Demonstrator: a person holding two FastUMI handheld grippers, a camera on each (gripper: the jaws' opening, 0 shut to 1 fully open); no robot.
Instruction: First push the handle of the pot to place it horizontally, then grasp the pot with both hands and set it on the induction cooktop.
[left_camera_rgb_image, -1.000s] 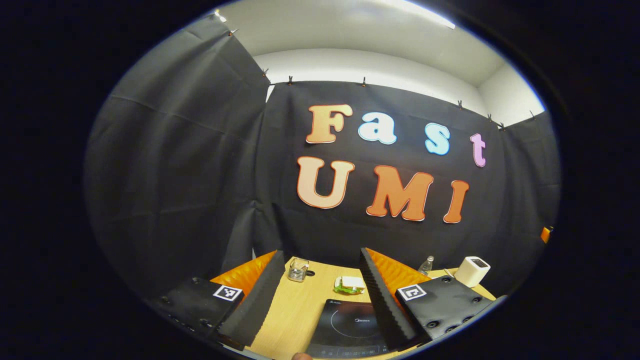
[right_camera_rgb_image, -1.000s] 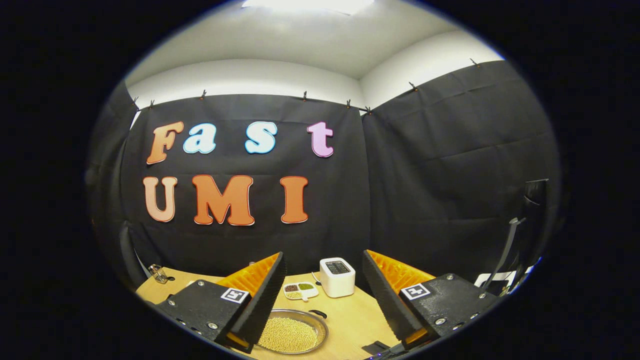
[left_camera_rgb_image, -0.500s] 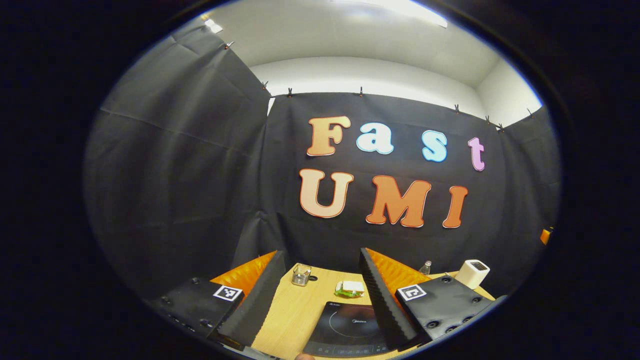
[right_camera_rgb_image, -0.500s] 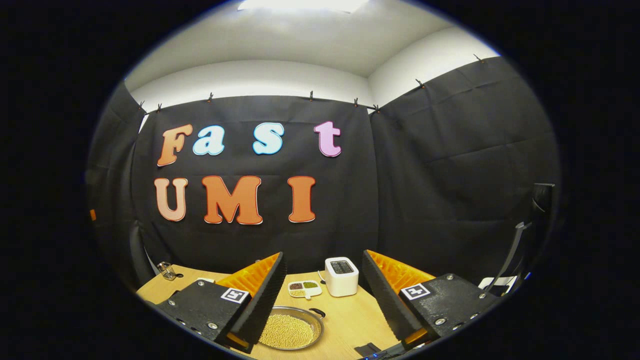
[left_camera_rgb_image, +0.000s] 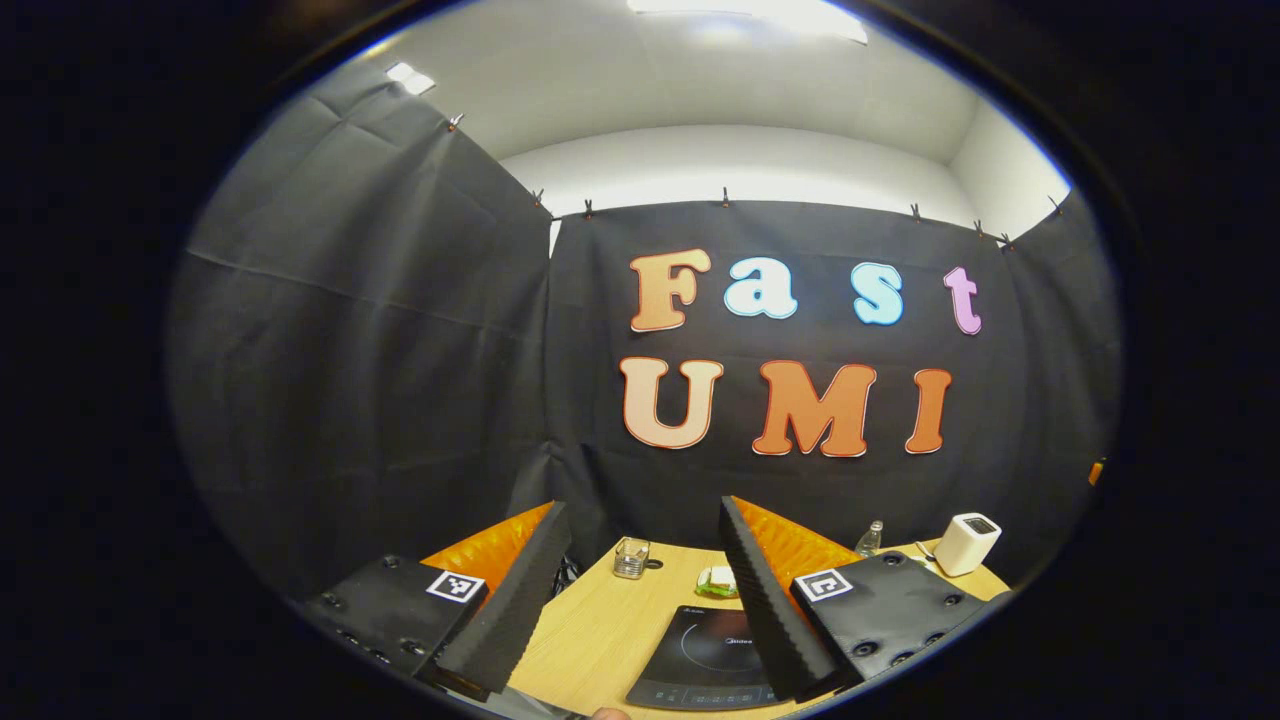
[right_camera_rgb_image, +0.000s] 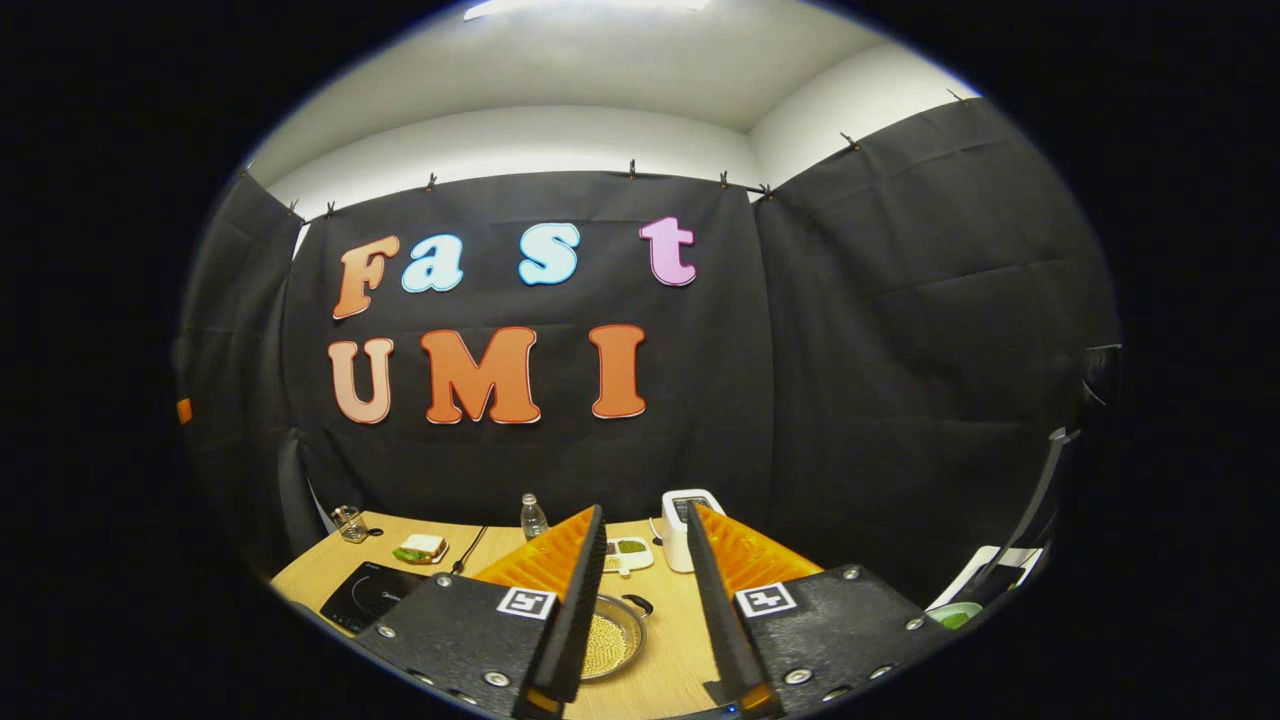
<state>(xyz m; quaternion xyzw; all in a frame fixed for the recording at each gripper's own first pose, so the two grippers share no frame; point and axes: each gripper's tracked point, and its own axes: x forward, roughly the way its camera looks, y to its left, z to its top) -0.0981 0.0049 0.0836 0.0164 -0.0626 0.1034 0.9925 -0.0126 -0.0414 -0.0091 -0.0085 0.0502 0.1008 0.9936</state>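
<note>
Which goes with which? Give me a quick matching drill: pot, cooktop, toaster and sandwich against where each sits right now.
Things:
1. pot
2. induction cooktop
3. toaster
4. sandwich

Places, by the right gripper view:
A. just behind the cooktop
B. white, at the back of the table
C. seen in the gap of the right tongs
D. flat and black, toward the table's left edge

Pairs: 1-C, 2-D, 3-B, 4-A.

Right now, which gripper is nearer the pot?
Right. The right gripper points at the pot, which sits between its fingers just ahead. The left gripper faces the cooktop, off to the pot's left.
</note>
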